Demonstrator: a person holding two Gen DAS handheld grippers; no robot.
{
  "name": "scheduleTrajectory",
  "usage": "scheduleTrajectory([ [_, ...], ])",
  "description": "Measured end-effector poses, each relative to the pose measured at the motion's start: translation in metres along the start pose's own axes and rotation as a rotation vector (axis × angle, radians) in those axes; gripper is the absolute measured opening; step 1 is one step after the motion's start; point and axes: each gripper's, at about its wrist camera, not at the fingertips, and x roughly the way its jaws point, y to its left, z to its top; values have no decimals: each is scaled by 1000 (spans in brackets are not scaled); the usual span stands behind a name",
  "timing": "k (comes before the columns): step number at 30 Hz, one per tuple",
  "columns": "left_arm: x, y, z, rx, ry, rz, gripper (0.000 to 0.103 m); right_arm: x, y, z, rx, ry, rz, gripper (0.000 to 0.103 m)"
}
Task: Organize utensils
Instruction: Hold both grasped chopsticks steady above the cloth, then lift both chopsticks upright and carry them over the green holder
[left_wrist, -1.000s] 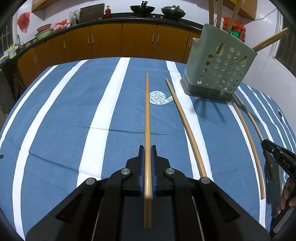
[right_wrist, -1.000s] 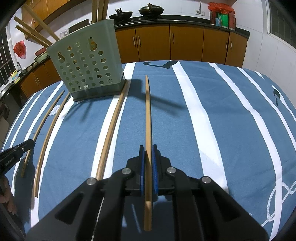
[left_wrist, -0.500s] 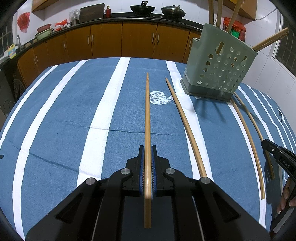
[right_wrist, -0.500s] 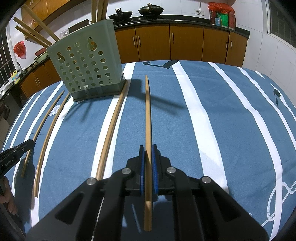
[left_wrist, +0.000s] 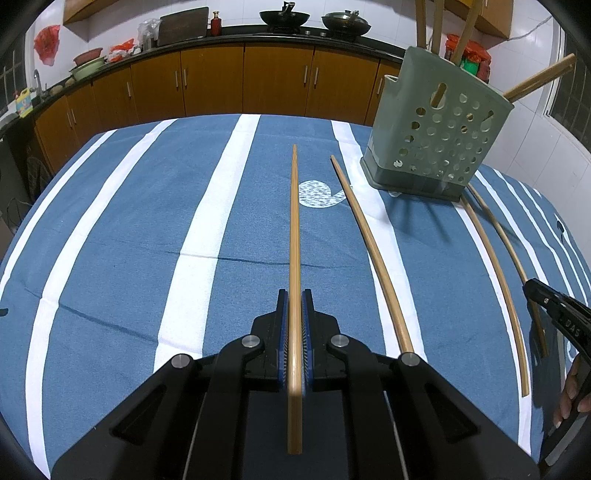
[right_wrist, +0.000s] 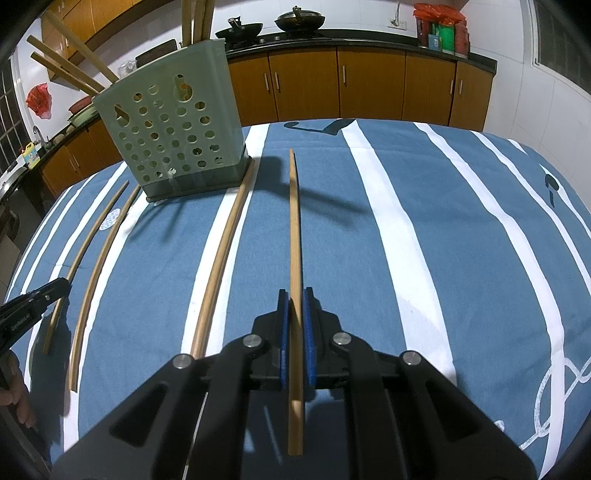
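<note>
My left gripper (left_wrist: 294, 295) is shut on a long bamboo chopstick (left_wrist: 294, 229) that points forward over the striped cloth. My right gripper (right_wrist: 295, 293) is shut on another bamboo chopstick (right_wrist: 294, 229). A green perforated utensil holder (left_wrist: 436, 129) stands at the far right in the left wrist view and at the far left in the right wrist view (right_wrist: 173, 125), with several chopsticks standing in it. Three loose chopsticks lie on the cloth: one (left_wrist: 369, 243) near the left gripper, two (left_wrist: 495, 266) past the holder.
The table carries a blue cloth with white stripes (left_wrist: 147, 240). Wooden kitchen cabinets (left_wrist: 221, 85) and a counter with woks run along the back. The other gripper's tip shows at the right edge (left_wrist: 554, 310) and at the left edge (right_wrist: 33, 306).
</note>
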Motion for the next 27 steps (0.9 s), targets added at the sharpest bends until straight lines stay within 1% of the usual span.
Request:
scheduleTrajectory([
  [7,-2,0,-3,11,2,3,8,-1,0,-3,-3,0,1,11],
  [9,-2,0,-3,13,2,6,8,-1,0,-3,-5,0,-2,8],
  [12,-2,-2,-1,26,8,9,8,-3,0,-4,-13,-1,-3,8],
  [14,-5,0,1,23,6,3,8,-9,-1,-2,-8,-17,-2,8],
  [17,-18,1,9,21,-37,0,8,-27,-2,6,-6,-71,4,8],
  [24,-71,4,43,-6,-211,-38,8,-80,-3,34,3,-239,22,8],
  [27,-89,2,57,-15,-272,-57,8,-94,-2,44,0,-287,26,8],
])
